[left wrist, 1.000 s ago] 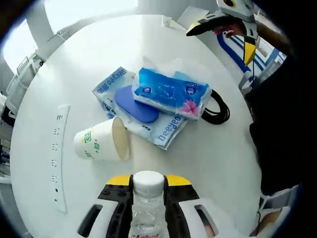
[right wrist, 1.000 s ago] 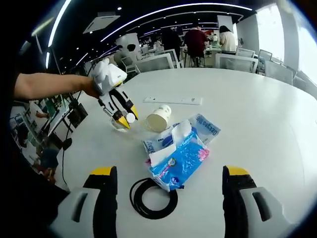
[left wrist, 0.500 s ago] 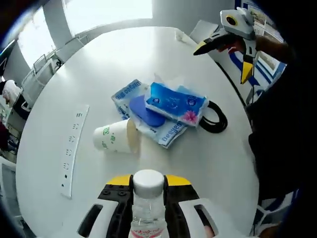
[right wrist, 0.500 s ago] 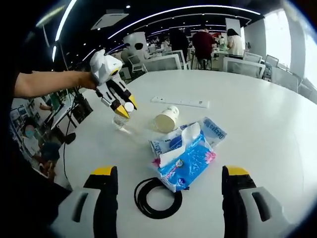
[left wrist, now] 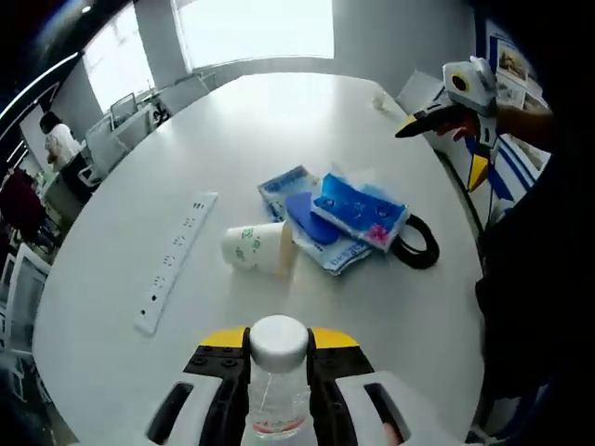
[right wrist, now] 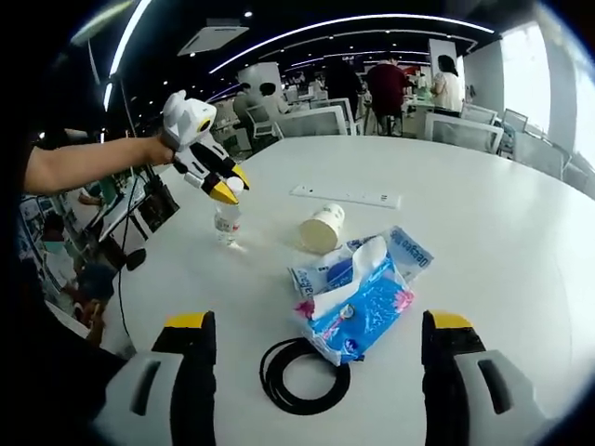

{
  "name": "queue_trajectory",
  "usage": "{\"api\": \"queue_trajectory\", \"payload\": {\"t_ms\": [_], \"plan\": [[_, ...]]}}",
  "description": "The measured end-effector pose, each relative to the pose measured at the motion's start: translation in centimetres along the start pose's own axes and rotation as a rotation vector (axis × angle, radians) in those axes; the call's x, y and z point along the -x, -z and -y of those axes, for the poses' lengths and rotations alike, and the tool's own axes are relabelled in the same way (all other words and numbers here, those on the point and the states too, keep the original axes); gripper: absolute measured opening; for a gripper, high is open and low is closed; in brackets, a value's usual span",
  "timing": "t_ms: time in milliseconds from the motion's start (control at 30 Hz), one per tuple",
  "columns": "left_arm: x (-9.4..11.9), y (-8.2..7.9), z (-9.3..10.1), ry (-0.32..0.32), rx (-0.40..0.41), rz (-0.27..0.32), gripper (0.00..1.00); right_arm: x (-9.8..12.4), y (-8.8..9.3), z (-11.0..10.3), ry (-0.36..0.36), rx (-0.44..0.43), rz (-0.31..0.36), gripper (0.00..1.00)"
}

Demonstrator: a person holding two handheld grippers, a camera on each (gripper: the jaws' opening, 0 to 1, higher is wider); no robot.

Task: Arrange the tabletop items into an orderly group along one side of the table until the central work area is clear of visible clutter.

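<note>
My left gripper [left wrist: 279,340] is shut on the white cap of a clear water bottle [left wrist: 277,390]. In the right gripper view that bottle [right wrist: 227,221] stands upright near the table's left edge, with the left gripper [right wrist: 226,190] on its cap. A paper cup [left wrist: 258,249] lies on its side beside a heap of blue tissue packs [left wrist: 358,209]. A black cable coil [left wrist: 416,243] touches the heap. My right gripper [right wrist: 319,386] hangs open above the table over the cable coil [right wrist: 305,372], and the tissue packs [right wrist: 364,305] lie just beyond. Seen from the left, the right gripper [left wrist: 448,147] hovers past the heap.
A white power strip [left wrist: 174,262] lies flat left of the cup; from the right gripper it is the power strip [right wrist: 346,195] beyond the cup [right wrist: 323,229]. The round white table [right wrist: 483,214] has bare surface to the right. Chairs and people are far behind.
The left gripper has drawn back from the heap with the bottle, which now stands upright on the table near the edge. The right gripper stays open and has barely moved.
</note>
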State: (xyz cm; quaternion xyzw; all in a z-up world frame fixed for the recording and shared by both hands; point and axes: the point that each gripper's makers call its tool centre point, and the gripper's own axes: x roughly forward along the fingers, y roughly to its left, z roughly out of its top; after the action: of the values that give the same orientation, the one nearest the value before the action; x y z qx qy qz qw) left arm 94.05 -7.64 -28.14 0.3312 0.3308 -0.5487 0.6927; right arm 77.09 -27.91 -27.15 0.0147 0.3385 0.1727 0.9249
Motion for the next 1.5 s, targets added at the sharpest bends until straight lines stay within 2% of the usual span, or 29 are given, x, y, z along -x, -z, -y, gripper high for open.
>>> {"api": "queue_trajectory", "payload": {"t_ms": [267, 433, 633, 967, 1367, 1500], "plan": [[2.1, 1.2, -0.7, -0.069, 0.099, 0.042, 0.2, -0.2, -0.8, -0.4, 0.005, -0.011, 0.039, 0.96], [2.8, 2.0, -1.2, -0.118, 0.154, 0.057, 0.2, -0.5, -0.6, -0.8, -0.005, -0.014, 0.039, 0.94], [3.3, 2.8, -2.3, -0.211, 0.261, 0.087, 0.2, -0.7, -0.3, -1.5, -0.018, -0.024, 0.036, 0.93], [4.6, 4.3, -3.3, -0.305, 0.413, 0.129, 0.2, -0.5, -0.2, -1.8, -0.024, -0.026, 0.041, 0.92], [6.6, 6.2, -2.9, -0.504, 0.655, 0.195, 0.21, -0.6, 0.0, -2.0, -0.03, -0.021, 0.035, 0.91], [6.9, 6.7, -2.9, -0.558, 0.721, 0.199, 0.21, -0.6, 0.2, -2.3, -0.036, -0.021, 0.029, 0.91]]}}
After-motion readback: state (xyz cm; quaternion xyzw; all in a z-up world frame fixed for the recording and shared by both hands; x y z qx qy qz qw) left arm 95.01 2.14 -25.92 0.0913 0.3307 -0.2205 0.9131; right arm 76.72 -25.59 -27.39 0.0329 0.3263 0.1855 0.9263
